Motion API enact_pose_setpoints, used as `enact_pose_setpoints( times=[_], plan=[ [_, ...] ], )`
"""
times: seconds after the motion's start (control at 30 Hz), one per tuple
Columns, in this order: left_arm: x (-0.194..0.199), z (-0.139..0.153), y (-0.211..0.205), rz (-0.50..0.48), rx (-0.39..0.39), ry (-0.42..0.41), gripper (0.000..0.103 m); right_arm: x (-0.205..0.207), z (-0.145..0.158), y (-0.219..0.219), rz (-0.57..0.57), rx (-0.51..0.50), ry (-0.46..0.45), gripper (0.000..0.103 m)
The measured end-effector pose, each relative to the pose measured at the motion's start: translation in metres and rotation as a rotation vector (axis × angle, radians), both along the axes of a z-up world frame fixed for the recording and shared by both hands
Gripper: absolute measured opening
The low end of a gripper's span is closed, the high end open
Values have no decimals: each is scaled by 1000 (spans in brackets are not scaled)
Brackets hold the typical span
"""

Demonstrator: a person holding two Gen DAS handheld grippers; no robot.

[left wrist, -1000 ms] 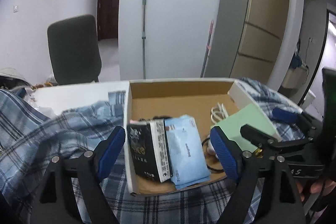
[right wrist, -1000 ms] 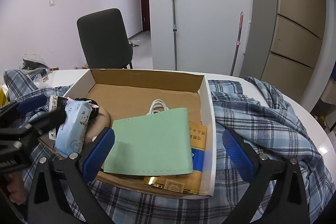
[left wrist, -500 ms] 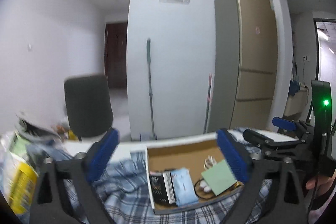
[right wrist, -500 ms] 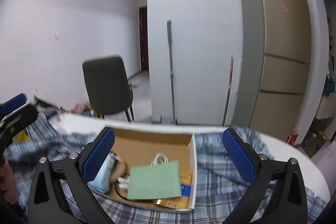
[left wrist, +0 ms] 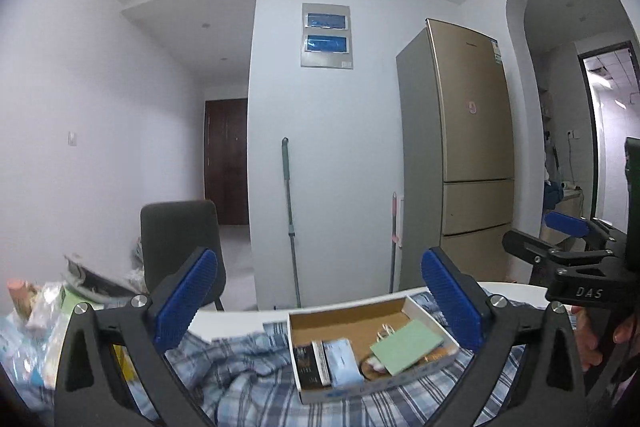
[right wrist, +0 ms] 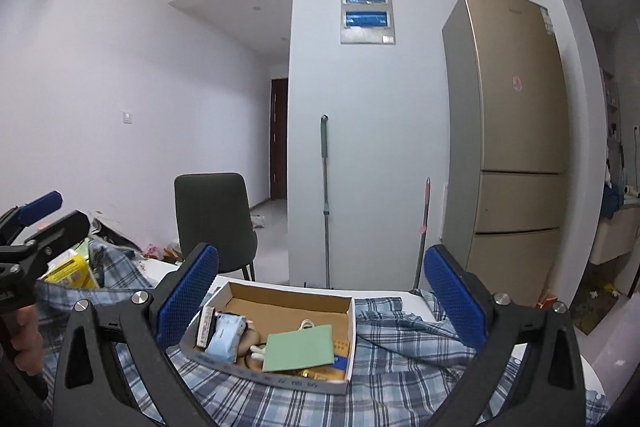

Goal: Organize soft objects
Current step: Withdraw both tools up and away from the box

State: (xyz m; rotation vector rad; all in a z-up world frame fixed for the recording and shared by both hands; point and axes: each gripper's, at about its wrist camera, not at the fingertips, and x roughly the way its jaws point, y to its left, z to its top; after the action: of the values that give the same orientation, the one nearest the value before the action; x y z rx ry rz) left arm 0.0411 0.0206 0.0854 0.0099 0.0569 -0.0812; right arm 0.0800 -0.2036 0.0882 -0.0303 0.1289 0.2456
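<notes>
Plaid cloth (left wrist: 248, 379) under the box (left wrist: 372, 387) could snag either empty, wide-open gripper (left wrist: 320, 301) (right wrist: 322, 297), dragging the box off the counter (right wrist: 420, 297).

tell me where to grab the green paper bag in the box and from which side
Probably best by the green paper bag's long flat body near its free lower edge, coming from above and the near side with the right gripper, whose jaws are open. The bag lies flat and tilted atop other items in the cardboard box, so its edges overhang; its white handles face the far wall.
</notes>
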Motion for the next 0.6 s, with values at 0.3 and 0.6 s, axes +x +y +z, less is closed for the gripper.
enact_pose_setpoints(
  times=[0.3, 0.6],
  plan=[
    [-28, -36, 0, 7, -17, 36, 103, -29, -37, -5, -48, 10, -46, 103],
    [-21, -73, 5, 21, -9, 51, 103, -26, -69, -10, -40, 4, 13, 103]
  ],
)
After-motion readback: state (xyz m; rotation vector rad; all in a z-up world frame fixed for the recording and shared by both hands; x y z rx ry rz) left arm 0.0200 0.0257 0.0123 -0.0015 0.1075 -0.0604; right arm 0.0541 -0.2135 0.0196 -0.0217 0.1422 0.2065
